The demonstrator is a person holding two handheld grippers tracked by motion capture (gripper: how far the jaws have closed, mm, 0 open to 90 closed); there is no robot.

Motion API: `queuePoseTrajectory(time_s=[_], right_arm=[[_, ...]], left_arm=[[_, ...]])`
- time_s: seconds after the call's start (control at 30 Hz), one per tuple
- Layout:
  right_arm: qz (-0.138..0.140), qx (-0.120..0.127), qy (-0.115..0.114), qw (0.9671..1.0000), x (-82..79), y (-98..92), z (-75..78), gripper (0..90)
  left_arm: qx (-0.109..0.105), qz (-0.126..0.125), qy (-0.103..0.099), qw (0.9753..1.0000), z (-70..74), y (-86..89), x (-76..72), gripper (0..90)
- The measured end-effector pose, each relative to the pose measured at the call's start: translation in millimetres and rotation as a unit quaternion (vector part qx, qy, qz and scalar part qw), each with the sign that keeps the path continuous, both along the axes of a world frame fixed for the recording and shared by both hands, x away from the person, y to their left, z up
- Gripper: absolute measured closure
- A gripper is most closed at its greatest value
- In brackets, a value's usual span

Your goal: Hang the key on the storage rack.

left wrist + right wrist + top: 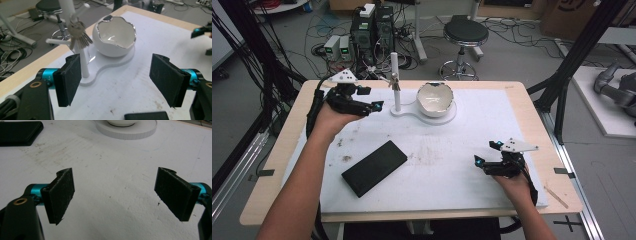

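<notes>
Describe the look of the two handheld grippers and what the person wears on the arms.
Both the left gripper and right gripper are black, each with a grey three-cornered plate on top, teal metal fittings, flat black textured pads and a black cable. Forearms are bare, with no sleeves in view.

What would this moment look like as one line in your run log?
left hand-held gripper: open, facing keys on white stand | right hand-held gripper: open, over white mat | bowl: on stand base | black case: untouched
</notes>
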State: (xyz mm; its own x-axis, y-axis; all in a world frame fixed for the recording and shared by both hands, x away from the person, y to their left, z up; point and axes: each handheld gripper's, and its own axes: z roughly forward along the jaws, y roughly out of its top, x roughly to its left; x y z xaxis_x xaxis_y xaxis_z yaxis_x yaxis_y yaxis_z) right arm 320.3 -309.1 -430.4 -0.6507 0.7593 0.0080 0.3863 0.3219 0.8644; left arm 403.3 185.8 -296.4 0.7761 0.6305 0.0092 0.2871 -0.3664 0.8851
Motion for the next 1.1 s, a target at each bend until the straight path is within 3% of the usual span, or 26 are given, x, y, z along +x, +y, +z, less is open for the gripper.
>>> queuePoseTrajectory(time_s=[0.13,0.17,0.23,0.27,0.43,0.47,0.5,0.6,0.7,0.8,0.87,0.93,1.1], right_arm=[[0.001,-0.003,0.0,1.0,-0.4,0.8,-0.2,16.7],[0.001,-0.003,0.0,1.0,-0.4,0.8,-0.2,16.7],[0.002,-0.004,0.0,1.0,-0.3,1.0,-0.1,16.7],[0.002,-0.004,0.0,1.0,-0.3,1.0,-0.1,16.7],[0.001,-0.003,0.002,1.0,-0.5,0.5,-0.7,16.7],[0.001,-0.003,0.002,1.0,-0.5,0.5,-0.7,16.7],[0.001,-0.001,0.002,1.0,0.1,-0.3,-0.8,16.7],[-0.003,0.0,0.002,1.0,0.4,-2.0,-0.3,16.7],[-0.006,0.001,-0.001,1.0,-0.4,-3.7,0.3,16.7],[-0.006,0.0,-0.002,1.0,-0.2,-5.3,0.2,16.7],[-0.009,0.0,-0.001,1.0,-0.1,-5.8,0.1,16.7],[-0.01,0.001,-0.002,0.9999,0.9,-7.0,0.0,16.7],[-0.012,-0.001,0.001,0.9999,3.7,-7.7,-1.1,16.7]], left_arm=[[-0.014,-0.002,-0.004,0.9999,-19.0,3.5,-19.1,22.3],[-0.014,-0.002,-0.004,0.9999,-19.0,3.5,-19.1,22.1],[0.003,0.004,-0.003,1.0,-32.7,2.8,-28.2,22.1],[0.003,0.004,-0.003,1.0,-32.7,2.8,-28.2,22.1],[-0.003,0.012,0.002,0.9999,-59.6,3.5,-45.2,20.9],[-0.015,0.014,0.005,0.9998,-64.4,5.0,-48.3,20.9],[-0.047,0.015,0.017,0.9986,-73.5,8.6,-54.1,20.8],[-0.056,0.02,0.02,0.9981,-81.2,10.5,-58.8,19.9],[-0.048,0.015,0.026,0.9984,-89.0,11.8,-61.0,17.5],[-0.055,0.006,0.022,0.9982,-94.1,12.9,-64.3,17.5],[-0.044,0.006,0.021,0.9988,-98.7,13.1,-66.1,17.6],[-0.028,0.009,0.02,0.9994,-104.3,14.1,-67.4,17.6],[-0.024,0.026,0.039,0.9986,-114.3,21.2,-66.9,17.6]])
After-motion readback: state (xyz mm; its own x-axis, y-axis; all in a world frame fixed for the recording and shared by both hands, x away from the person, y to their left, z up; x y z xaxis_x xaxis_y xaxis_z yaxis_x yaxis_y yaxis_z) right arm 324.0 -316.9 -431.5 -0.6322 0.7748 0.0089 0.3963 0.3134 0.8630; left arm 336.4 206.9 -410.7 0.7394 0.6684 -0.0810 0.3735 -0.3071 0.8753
